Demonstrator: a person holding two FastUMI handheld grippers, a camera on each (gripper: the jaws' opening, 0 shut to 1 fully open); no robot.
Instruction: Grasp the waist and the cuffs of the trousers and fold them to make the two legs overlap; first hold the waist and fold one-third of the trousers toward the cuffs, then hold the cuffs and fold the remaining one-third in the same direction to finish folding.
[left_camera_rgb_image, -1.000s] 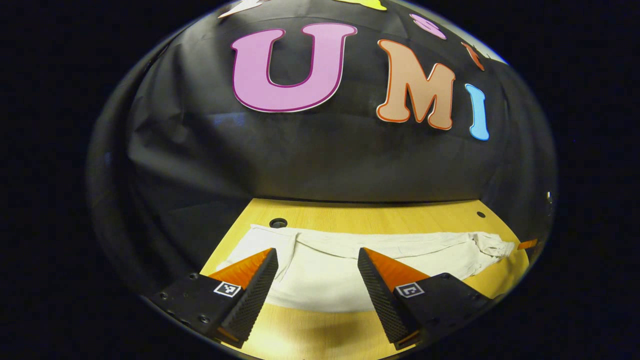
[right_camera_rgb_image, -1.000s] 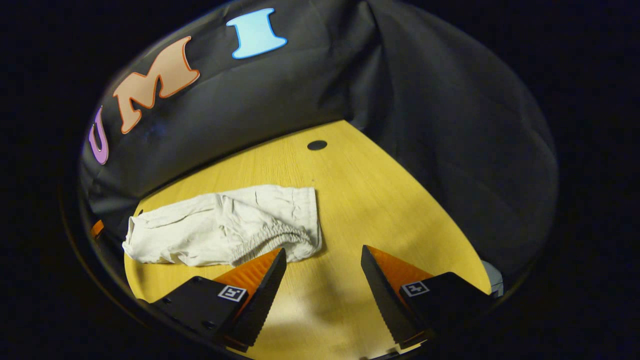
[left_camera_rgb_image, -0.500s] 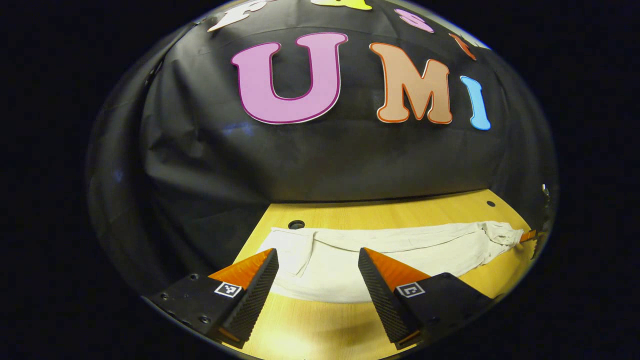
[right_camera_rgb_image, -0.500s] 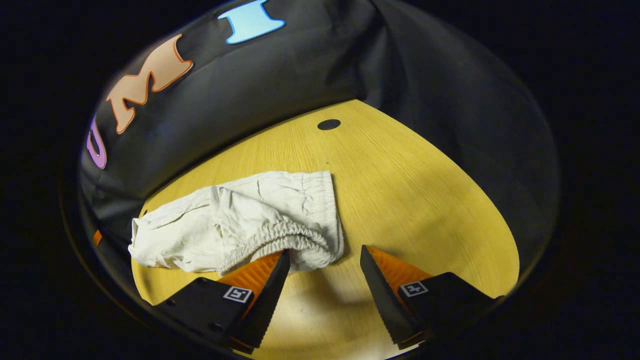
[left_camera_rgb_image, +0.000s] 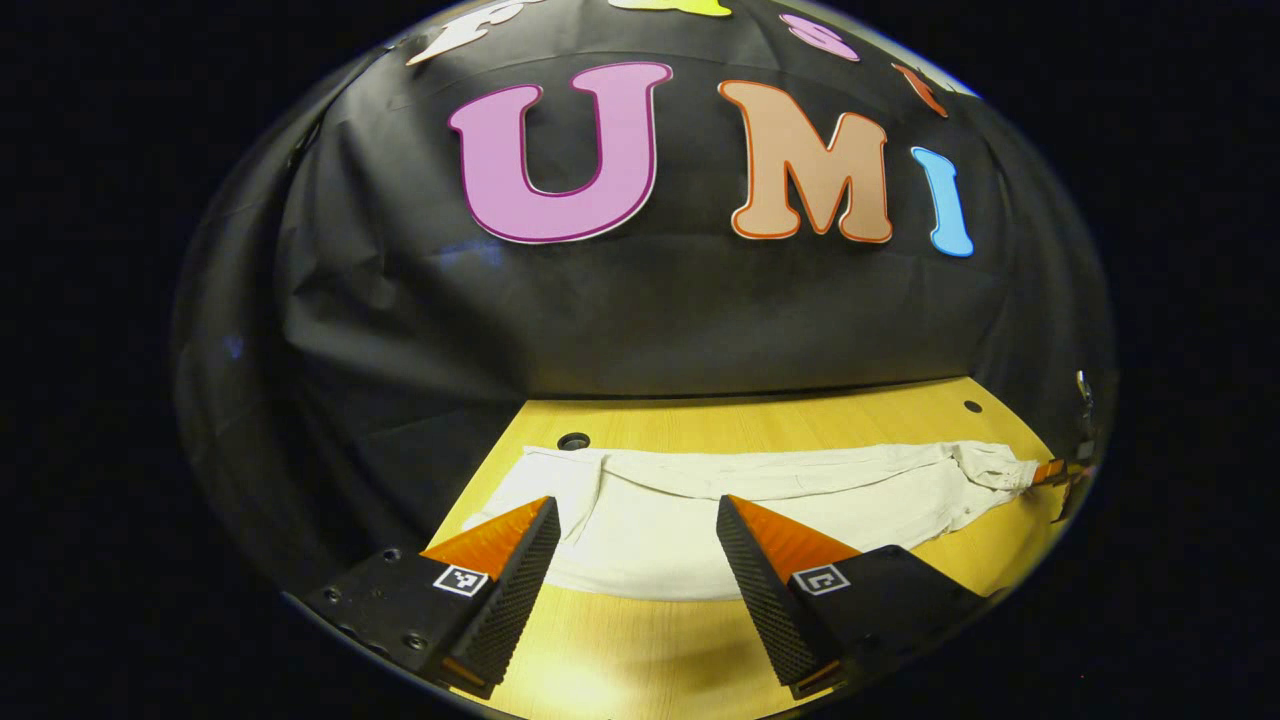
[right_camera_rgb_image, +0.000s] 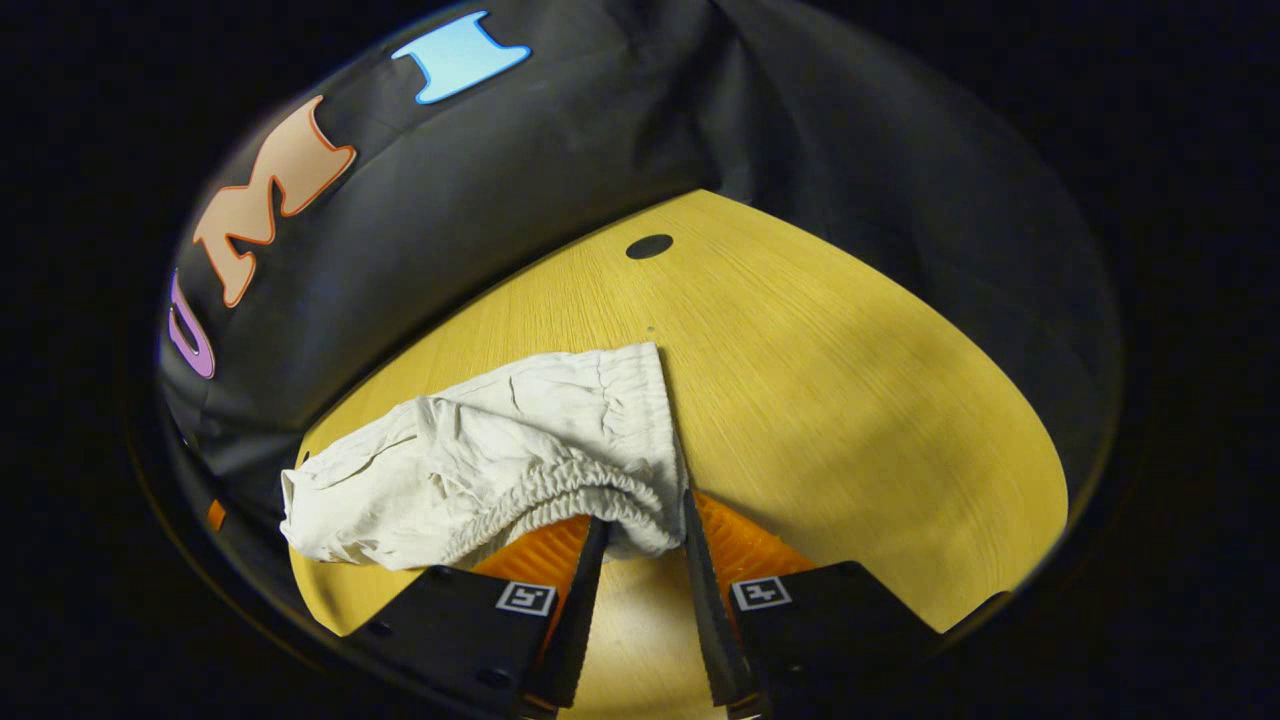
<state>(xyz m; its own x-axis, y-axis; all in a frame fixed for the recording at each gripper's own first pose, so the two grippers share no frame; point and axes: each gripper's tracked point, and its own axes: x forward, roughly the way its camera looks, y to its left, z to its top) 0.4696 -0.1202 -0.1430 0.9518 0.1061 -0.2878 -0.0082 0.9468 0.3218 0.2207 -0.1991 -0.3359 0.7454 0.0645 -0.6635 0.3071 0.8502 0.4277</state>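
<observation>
Both right gripper (right_camera_rgb_image: 640, 535) fingers pinch the trousers (right_camera_rgb_image: 520, 460) waistband; left gripper (left_camera_rgb_image: 635, 525) spread above them

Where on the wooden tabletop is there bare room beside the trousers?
Bare yellow wooden tabletop lies right of the gathered waist of the white cloth trousers, out to the black cloth wall. A narrow strip runs behind the trousers. It is crowded where the right gripper closes around the waistband.
</observation>
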